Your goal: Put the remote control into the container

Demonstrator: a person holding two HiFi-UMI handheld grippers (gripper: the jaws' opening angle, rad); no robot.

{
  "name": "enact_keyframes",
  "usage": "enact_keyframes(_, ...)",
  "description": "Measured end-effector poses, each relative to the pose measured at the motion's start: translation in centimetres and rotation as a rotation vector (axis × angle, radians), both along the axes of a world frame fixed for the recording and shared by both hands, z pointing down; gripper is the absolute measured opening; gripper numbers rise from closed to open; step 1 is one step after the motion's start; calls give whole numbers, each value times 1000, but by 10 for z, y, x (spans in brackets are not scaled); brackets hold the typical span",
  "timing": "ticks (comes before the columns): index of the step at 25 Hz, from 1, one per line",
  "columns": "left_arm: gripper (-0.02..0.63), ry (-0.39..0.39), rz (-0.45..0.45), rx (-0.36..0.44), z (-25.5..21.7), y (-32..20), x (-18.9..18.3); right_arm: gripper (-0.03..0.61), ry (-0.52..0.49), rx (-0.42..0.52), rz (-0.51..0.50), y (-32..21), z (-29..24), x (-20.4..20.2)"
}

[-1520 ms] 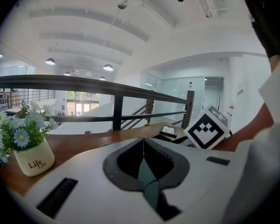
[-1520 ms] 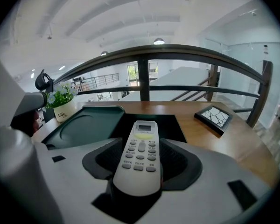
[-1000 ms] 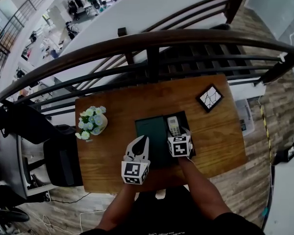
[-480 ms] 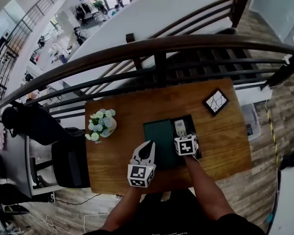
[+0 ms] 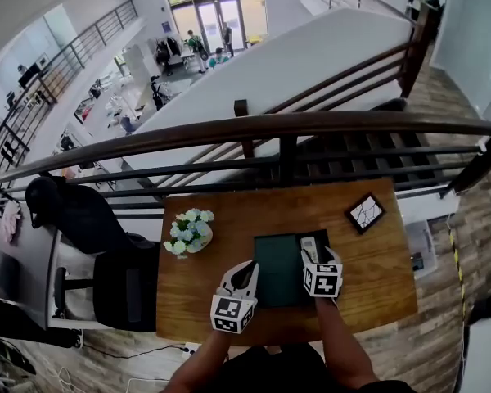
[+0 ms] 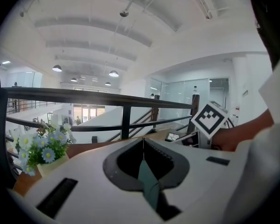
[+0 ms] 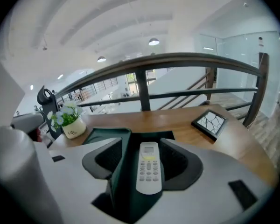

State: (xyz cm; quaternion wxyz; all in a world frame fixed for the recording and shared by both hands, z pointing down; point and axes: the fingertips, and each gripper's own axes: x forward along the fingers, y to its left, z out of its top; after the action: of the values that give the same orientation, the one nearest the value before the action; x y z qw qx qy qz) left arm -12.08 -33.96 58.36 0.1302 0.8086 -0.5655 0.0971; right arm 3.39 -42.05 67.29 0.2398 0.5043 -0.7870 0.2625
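My right tool stands open around the remote control, which lies inside the green container on the bench. My left tool is closed on the container's wall.

The head view has lifted away: table, left gripper and right gripper show smaller and lower

Only faint lettering on the flower pot — too small to read.

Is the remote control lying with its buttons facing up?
Yes, the remote control shows its display and buttons upward in the right gripper view.
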Motion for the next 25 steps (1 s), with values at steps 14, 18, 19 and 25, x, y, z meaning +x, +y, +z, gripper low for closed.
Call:
enact_keyframes(14, 9, 59, 103, 193, -87, 13, 20, 59, -163, 645, -15, 52, -213, -6)
enact_keyframes(18, 9, 94, 149, 246, -107, 20, 29, 38, -272, 714, 38, 68, -226, 8)
enact_keyframes(19, 9, 98, 158, 259, -111, 20, 31, 37, -262, 730, 44, 70, -228, 10)
enact_keyframes(25, 9, 102, 188, 283, -122, 25, 29, 29, -137, 792, 17, 85, -242, 2)
